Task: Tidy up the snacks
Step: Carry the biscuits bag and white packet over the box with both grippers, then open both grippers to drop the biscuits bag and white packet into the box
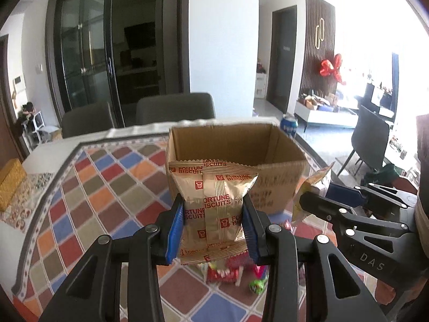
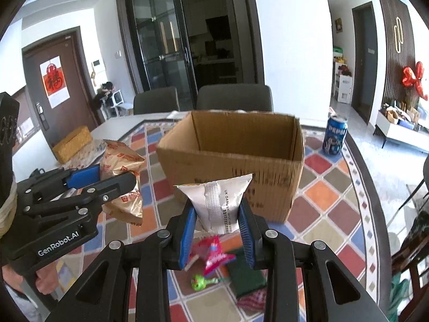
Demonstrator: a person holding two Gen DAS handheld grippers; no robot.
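An open cardboard box [image 1: 270, 185] [image 2: 268, 166] stands on a table with a chequered cloth. My left gripper [image 1: 213, 221] is shut on a gold Fortune Biscuits packet [image 1: 214, 201], held upright in the air just before the box's near wall; the same packet [image 2: 120, 166] shows in the right wrist view. My right gripper [image 2: 217, 224] is shut on a silver snack packet [image 2: 217, 201], also lifted before the box. From the left wrist view the right gripper [image 1: 319, 196] holds a yellowish packet edge [image 1: 308, 196]. Loose snacks lie below: a red packet [image 1: 225, 272], a pink packet [image 2: 214, 255], a green lollipop [image 2: 199, 281] [image 1: 257, 285].
A blue Pepsi can [image 2: 335, 135] [image 1: 289, 127] stands right of the box. A gold box [image 2: 72, 143] [image 1: 9, 185] sits at the table's left edge. Two grey chairs [image 2: 233, 98] stand behind the table, and a dark green packet [image 2: 246, 273] lies among the snacks.
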